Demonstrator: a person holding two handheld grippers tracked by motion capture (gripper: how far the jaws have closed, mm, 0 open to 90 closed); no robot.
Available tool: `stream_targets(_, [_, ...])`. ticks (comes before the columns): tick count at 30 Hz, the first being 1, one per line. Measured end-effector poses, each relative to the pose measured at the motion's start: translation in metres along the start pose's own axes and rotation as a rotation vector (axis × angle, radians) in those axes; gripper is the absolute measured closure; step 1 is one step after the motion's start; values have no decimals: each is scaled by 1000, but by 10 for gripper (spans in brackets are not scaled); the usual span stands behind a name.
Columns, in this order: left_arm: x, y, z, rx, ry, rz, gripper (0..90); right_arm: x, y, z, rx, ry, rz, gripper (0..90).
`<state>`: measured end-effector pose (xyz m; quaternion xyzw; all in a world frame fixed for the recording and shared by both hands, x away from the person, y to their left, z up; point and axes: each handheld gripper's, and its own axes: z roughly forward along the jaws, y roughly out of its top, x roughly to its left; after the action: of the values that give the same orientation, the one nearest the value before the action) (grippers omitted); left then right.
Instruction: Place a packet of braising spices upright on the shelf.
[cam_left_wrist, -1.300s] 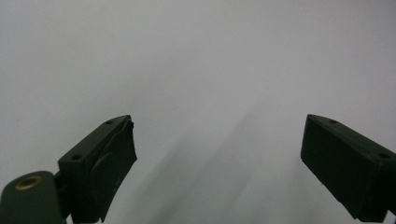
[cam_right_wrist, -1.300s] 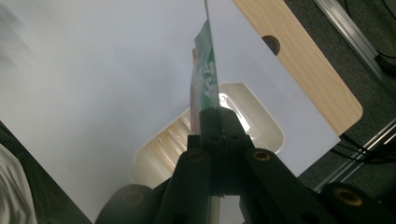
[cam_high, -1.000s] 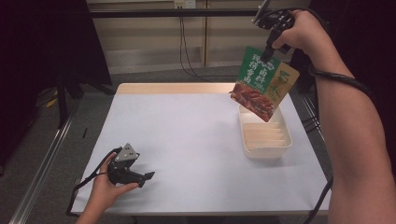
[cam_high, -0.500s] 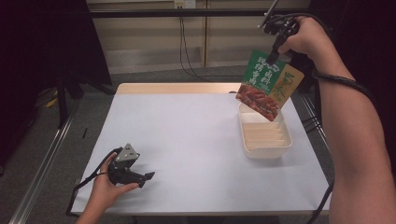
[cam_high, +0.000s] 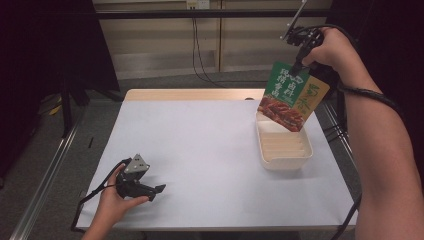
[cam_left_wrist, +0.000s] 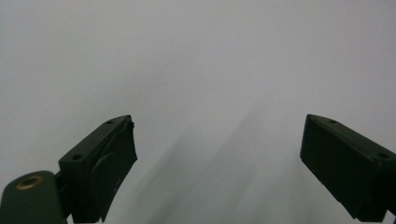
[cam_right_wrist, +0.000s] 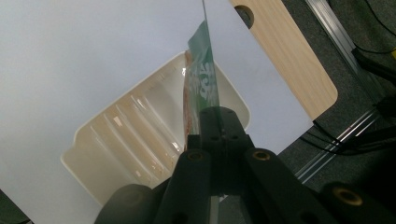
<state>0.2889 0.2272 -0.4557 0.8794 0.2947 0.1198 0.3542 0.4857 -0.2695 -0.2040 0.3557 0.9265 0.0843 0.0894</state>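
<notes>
Black jaws of my right hand-held gripper (cam_high: 300, 64) are pinching the top edge of the green sauce pouch (cam_high: 292, 97), and it is hanging edge-on beneath them in the right gripper view (cam_right_wrist: 201, 79). The pouch is hovering above the far end of the cream tray (cam_high: 300, 155), which is sitting at the right of the white counter (cam_high: 200, 145); whether its lower corner is touching the tray I cannot tell. To do this step well, I am judging that I should be lowering slowly, keeping the pouch centred over the ribbed floor of the tray (cam_right_wrist: 135, 126), tipping it flat lengthwise, and releasing only once it is resting inside the rim. My right hand (cam_high: 336, 47) is raised high at the far right, wrist bent so the jaws are pointing down. My left hand-held gripper (cam_high: 150, 189) is resting on the near left of the counter, its jaws spread wide and holding nothing (cam_left_wrist: 215, 158).
</notes>
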Motion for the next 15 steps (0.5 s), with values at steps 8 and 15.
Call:
stream_targets(8, [0,0,0,0,2,0,104,4,-7,9,14,26,-3,900])
stream_targets(15, [0,1,-1,8,8,5,104,7,-10,17,23,41,8,900])
